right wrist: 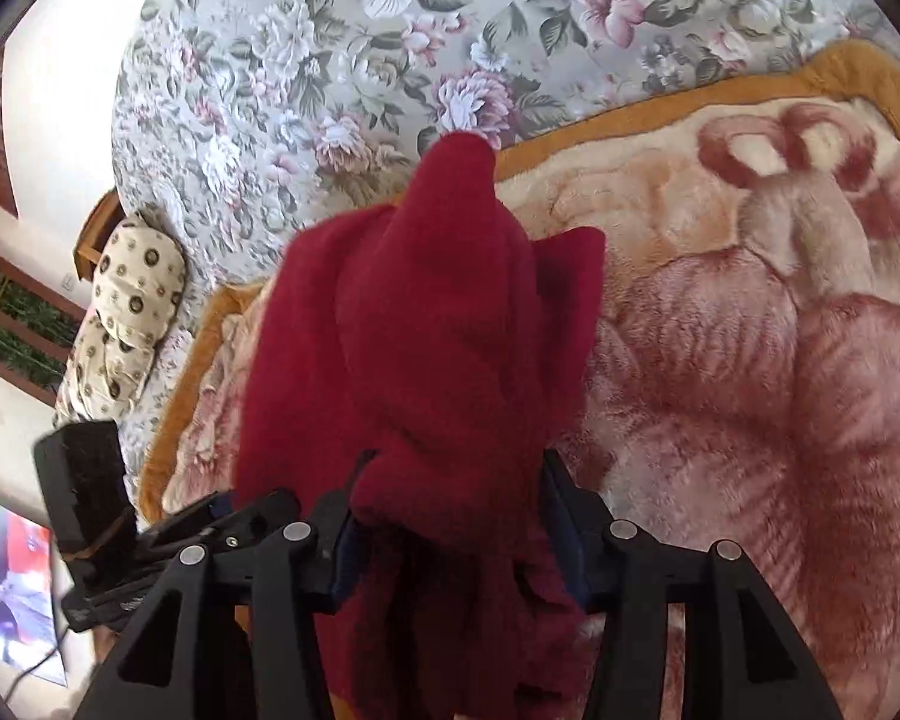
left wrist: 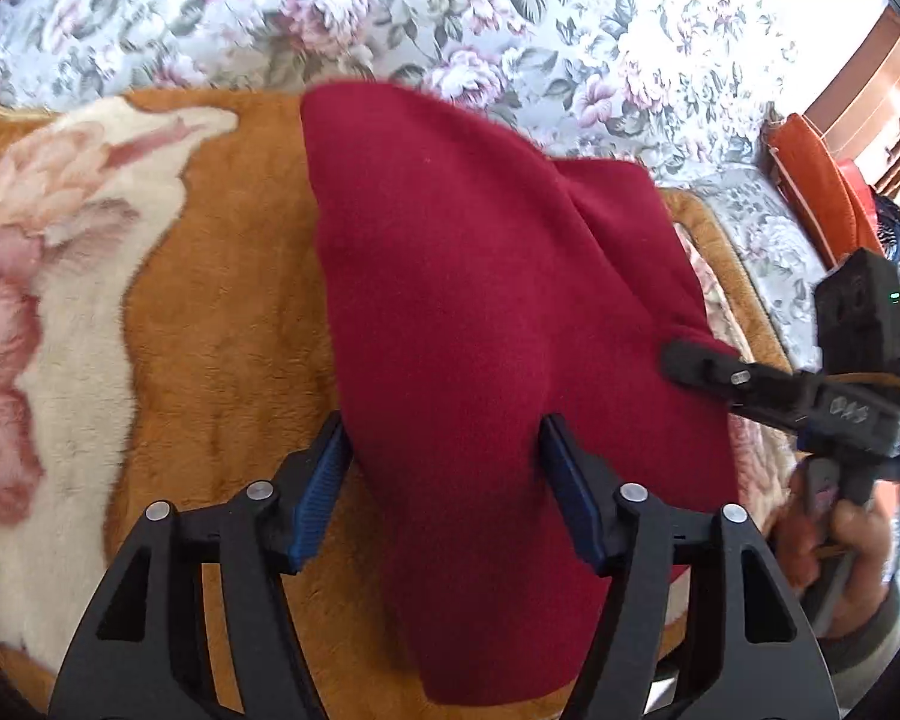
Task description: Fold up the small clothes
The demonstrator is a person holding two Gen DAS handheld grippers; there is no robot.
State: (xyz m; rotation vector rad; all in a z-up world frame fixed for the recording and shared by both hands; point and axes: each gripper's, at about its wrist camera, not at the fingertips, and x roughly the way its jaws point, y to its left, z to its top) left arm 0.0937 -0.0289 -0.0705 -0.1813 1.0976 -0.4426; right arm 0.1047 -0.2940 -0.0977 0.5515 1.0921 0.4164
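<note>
- Left gripper (left wrist: pixel 444 480): clamped on red garment (left wrist: pixel 480 300).
- Right gripper (right wrist: pixel 450 516): clamped likewise.
- I'd keep corners level, lowering onto blanket (left wrist: pixel 210 330).

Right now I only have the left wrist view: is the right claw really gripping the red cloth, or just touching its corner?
Observer: Gripping. In the right wrist view the red cloth is bunched between both pads of the right claw.
Operator: Does any of it hang loose there?
Observer: Yes, a fold sags back between the fingers toward the camera, above the plush blanket.
Operator: Anything else on the bed I can't see?
Observer: A patterned pillow lies on the floral sheet, apart from the cloth.
</note>
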